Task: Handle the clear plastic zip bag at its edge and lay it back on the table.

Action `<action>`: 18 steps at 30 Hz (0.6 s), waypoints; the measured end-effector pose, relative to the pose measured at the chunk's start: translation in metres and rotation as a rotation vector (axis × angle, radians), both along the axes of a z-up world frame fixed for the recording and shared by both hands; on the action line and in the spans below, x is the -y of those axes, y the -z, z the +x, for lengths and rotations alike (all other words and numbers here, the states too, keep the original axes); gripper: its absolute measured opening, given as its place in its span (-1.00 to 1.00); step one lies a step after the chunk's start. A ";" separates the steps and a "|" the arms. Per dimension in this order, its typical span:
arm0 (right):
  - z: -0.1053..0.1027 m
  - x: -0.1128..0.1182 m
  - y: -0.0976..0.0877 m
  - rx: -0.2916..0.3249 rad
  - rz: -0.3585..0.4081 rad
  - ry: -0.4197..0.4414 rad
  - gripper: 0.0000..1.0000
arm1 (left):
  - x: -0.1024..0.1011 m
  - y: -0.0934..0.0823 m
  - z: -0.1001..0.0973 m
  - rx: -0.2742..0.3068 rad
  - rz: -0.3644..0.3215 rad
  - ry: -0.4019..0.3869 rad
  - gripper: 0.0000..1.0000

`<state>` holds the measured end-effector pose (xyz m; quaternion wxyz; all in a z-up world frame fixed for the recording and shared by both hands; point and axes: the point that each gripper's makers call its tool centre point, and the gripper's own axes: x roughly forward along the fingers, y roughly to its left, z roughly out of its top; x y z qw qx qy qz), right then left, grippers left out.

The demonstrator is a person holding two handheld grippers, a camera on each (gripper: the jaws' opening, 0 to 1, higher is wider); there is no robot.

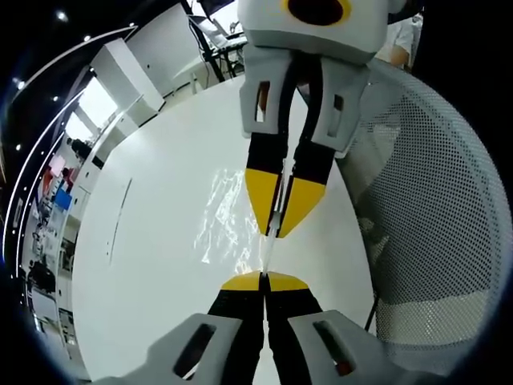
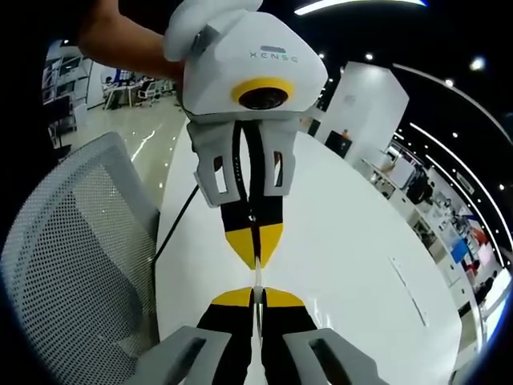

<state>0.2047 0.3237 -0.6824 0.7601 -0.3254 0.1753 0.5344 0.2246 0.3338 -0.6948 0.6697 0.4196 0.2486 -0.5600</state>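
A: Nearest in the left gripper view, the left gripper [image 1: 264,281] has its yellow-tipped jaws pressed together on a thin clear film. Is that the bag?

B: It looks so. The clear plastic zip bag [image 1: 228,216] is pinched at its edge and shows as faint glinting creases over the white table [image 1: 152,241]. Just beyond, the right gripper [image 1: 276,226] comes in from the top, jaws likewise closed on the same edge, tip to tip with the left.

A: In the right gripper view the same meeting: right gripper [image 2: 255,297] at the bottom, left gripper [image 2: 255,257] above, both clamped with only a sliver of film between them.

B: So I judge the step as holding the bag taut at its edge above the table. Next would be lowering both together, flat, then letting the jaws part.

A: Further off?

B: A grey mesh chair [image 1: 433,216] beside the table, then an office floor behind.

A: Any writing?

B: "XENSE" on the left gripper's white housing in the right gripper view.
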 end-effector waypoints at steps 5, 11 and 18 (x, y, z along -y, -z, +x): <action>0.001 0.000 -0.001 -0.001 0.004 0.002 -1.00 | -0.001 0.000 0.002 0.001 0.002 -0.007 -1.00; 0.000 0.001 0.000 -0.002 0.005 0.001 -1.00 | -0.001 0.001 0.001 -0.002 0.004 -0.008 -1.00; 0.000 0.001 -0.001 -0.002 0.006 0.005 -1.00 | -0.001 0.000 0.002 -0.002 0.003 -0.004 -1.00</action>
